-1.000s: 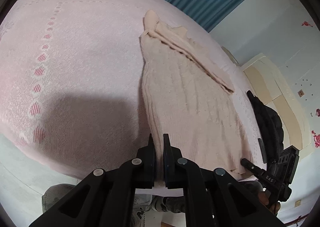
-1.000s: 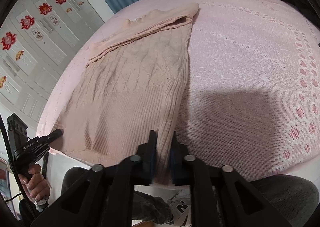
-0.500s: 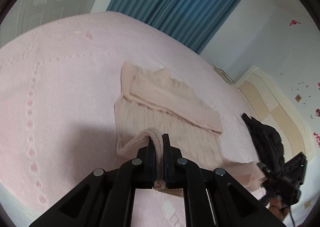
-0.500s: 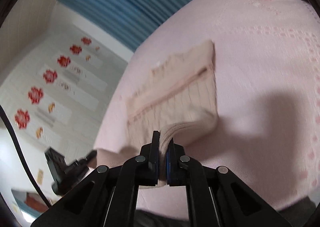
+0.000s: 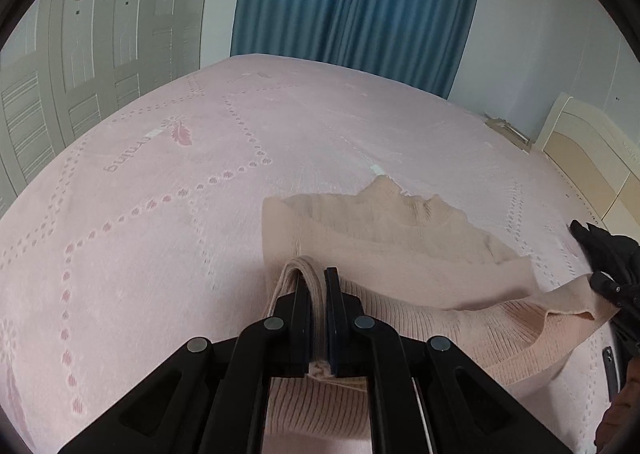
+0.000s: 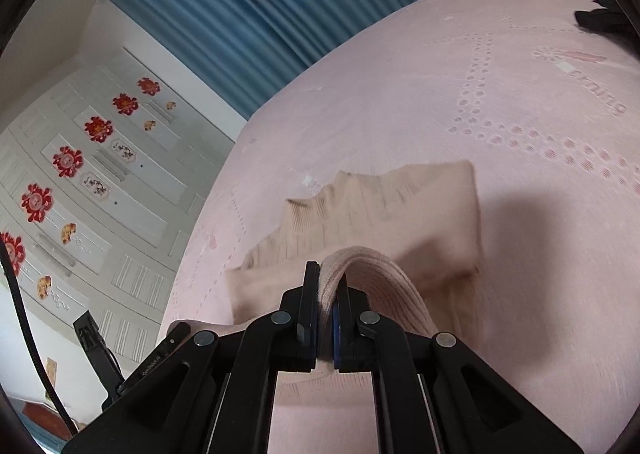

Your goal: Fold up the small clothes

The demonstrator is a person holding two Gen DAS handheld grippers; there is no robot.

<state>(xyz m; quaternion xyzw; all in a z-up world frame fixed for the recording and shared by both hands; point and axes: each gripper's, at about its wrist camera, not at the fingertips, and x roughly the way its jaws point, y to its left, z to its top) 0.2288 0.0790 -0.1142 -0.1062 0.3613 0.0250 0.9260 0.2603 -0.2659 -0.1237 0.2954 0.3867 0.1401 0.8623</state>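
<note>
Sweater on pink bed, hem clamped in both left gripper and right gripper jaws

We are looking across a pink bedspread patterned with dotted lines and a feather. Blue curtains are hanging behind it, white wardrobe doors are carrying red flower stickers, and a cream headboard is standing at the side.

Beige ribbed sweater, pink dotted bedspread, blue curtain.
</note>
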